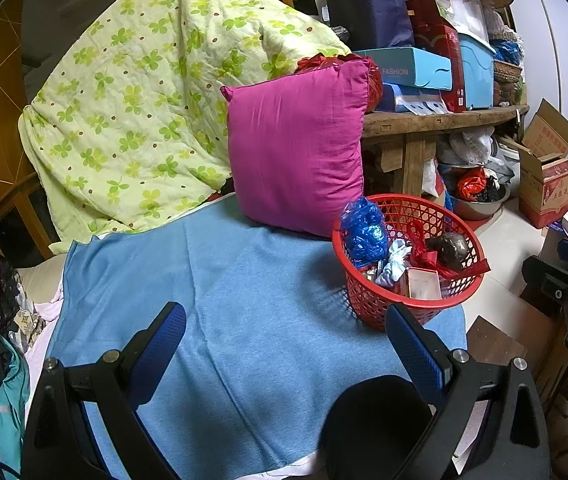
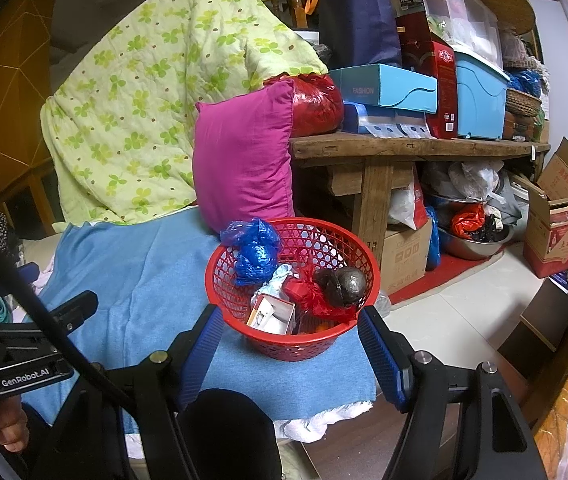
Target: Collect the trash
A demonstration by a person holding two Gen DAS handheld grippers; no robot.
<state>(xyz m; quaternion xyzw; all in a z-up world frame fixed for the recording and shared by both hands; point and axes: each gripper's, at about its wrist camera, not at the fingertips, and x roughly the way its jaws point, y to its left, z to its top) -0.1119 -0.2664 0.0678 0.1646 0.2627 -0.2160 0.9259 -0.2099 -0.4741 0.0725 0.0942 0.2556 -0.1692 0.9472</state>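
A red mesh basket (image 1: 368, 300) (image 2: 239, 300) stands on a blue cloth (image 1: 243, 300) (image 2: 143, 280) at its right front corner. It holds trash: a blue plastic bag (image 1: 364, 232) (image 2: 253, 254), a crumpled white wrapper (image 1: 394, 262) (image 2: 277, 280), red plastic (image 1: 428, 258) (image 2: 312, 296), a dark foil lump (image 1: 450, 248) (image 2: 342, 280) and a small white box (image 1: 424, 282) (image 2: 271, 314). My left gripper (image 1: 288, 336) is open and empty over the bare cloth, left of the basket. My right gripper (image 2: 290, 344) is open and empty, just in front of the basket.
A magenta pillow (image 1: 300, 148) (image 2: 243, 160) and a green clover quilt (image 1: 135, 100) (image 2: 151, 92) lean behind the cloth. A wooden bench (image 2: 404, 148) loaded with boxes stands to the right, with a steel bowl (image 2: 472, 244) and cardboard boxes (image 2: 556, 232) on the floor.
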